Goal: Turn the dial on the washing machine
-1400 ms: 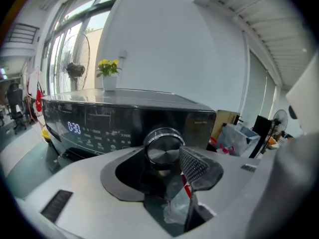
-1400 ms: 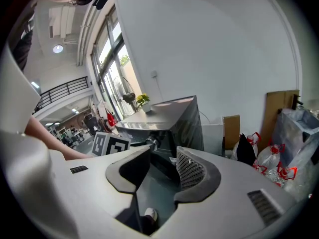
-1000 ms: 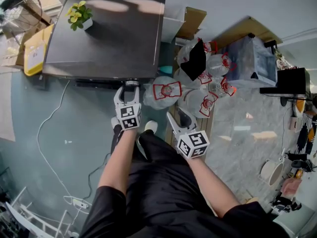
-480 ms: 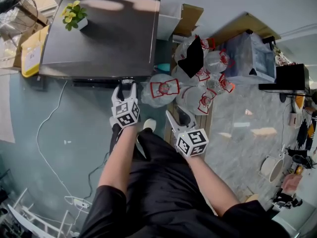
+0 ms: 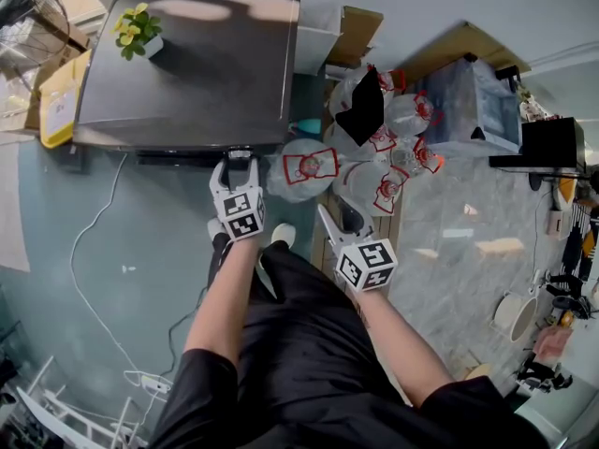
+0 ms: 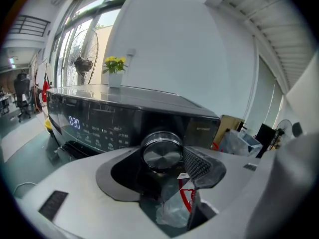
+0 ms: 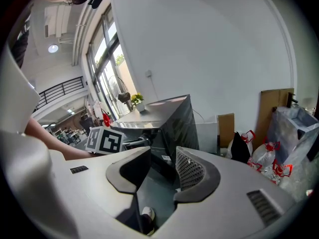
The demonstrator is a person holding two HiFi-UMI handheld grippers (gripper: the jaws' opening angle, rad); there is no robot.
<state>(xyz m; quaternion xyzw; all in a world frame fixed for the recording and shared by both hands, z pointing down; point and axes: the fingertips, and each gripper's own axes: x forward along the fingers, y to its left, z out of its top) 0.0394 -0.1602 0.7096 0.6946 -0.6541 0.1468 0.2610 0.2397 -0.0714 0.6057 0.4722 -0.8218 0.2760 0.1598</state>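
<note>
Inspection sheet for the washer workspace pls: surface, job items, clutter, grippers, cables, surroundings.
Surface: dark glossy washing machine top, carrying a yellow-flowered potted plant.
Job's things: round silver dial on the front panel; display lit.
Clutter: clear plastic bags with red handles and a cardboard box right of the machine.
Grippers: left gripper open, fingers just been opening, dial between them; right gripper open, nothing between.
Cables: white cable across the floor to a power strip.
Surroundings: grey-blue floor, white wall, standing fan.

Black short-sleeved top (image 5: 201,391), black trousers (image 5: 290,307), white shoe (image 5: 284,238); pale grey left gripper (image 5: 240,161) and right gripper (image 5: 334,215) bear black-and-white marker cubes (image 5: 243,218).
</note>
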